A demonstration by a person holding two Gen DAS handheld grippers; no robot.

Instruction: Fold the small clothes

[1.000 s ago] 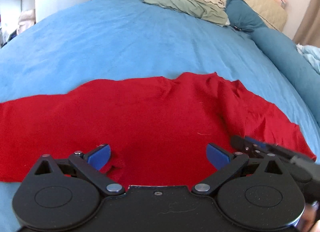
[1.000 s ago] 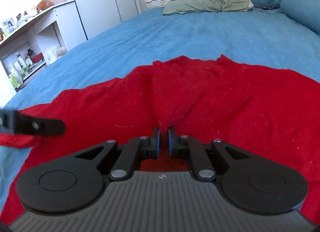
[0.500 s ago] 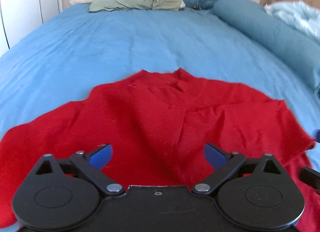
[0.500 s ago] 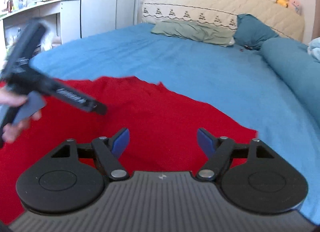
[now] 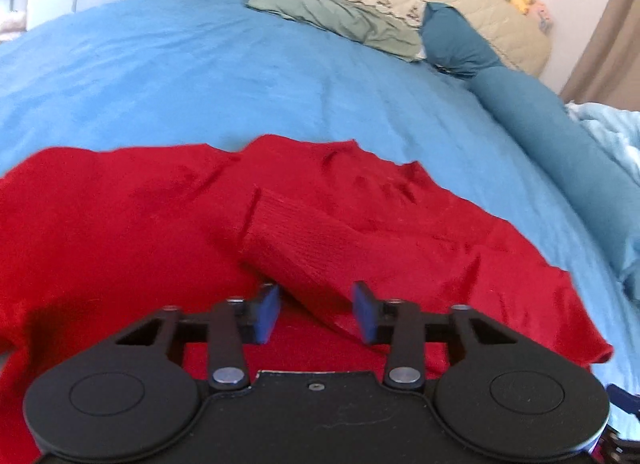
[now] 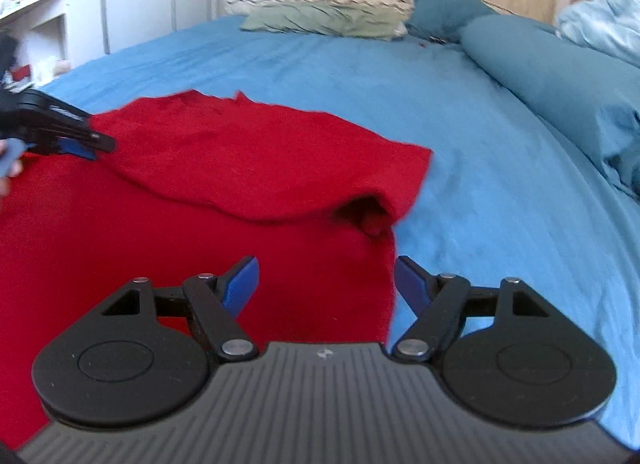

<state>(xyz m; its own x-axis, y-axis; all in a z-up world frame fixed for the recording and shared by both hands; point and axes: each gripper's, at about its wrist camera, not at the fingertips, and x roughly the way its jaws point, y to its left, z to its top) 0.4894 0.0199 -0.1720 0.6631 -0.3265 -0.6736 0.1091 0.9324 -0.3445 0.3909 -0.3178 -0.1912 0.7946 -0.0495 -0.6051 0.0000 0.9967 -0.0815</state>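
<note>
Lying spread on the blue bed sheet (image 5: 248, 76), the red garment (image 5: 120, 232) has one sleeve with a ribbed cuff (image 5: 296, 232) folded in over its body. The left gripper (image 5: 316, 314) has its jaws partly apart, with this sleeve between the blue pads, not clamped. The right gripper (image 6: 326, 284) hovers over the garment's right edge, jaws wide apart and holding nothing. Farther back are a green pillow (image 6: 320, 20) and a teal bolster (image 6: 560, 80).

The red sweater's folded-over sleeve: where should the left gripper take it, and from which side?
Grip the ribbed cuff of the red sweater, coming from the near side along the sleeve. It lies raised on the body, and the left gripper, jaws open, already straddles that sleeve.
</note>
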